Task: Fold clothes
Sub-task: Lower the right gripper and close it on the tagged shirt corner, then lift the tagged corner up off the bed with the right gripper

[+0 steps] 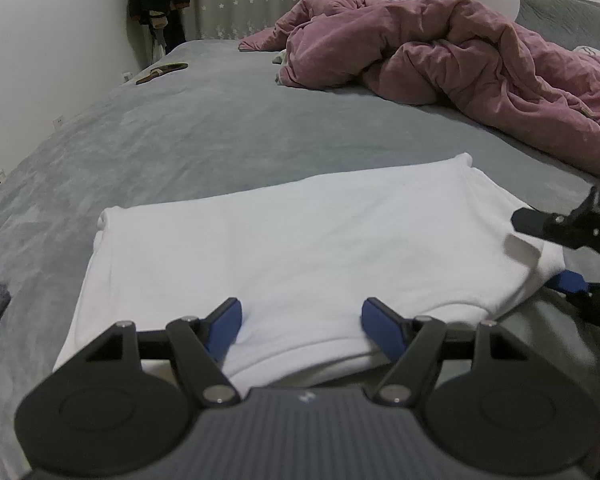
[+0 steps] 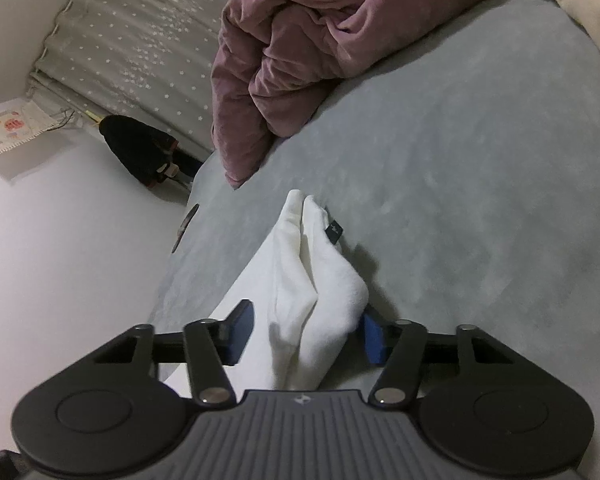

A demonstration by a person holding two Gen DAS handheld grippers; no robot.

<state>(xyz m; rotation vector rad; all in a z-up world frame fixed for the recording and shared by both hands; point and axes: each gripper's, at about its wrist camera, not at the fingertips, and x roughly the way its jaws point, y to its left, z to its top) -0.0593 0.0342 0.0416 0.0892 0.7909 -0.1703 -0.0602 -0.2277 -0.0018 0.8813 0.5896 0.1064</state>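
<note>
White garment is folded into a plump rectangle on the near part of the grey bed. Left hand-held gripper sits spread over its near edge, not pinching. Only the right wrist view shows a black tag and the right hand-held gripper spread around a bunched corner. Pink duvet far back, lots of open bed between.

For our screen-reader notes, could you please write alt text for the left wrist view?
A folded white garment lies on a grey bed, its near edge between the open blue pads of the left claw. The right claw reaches the garment's right corner, and a crumpled pink duvet lies behind.
</note>
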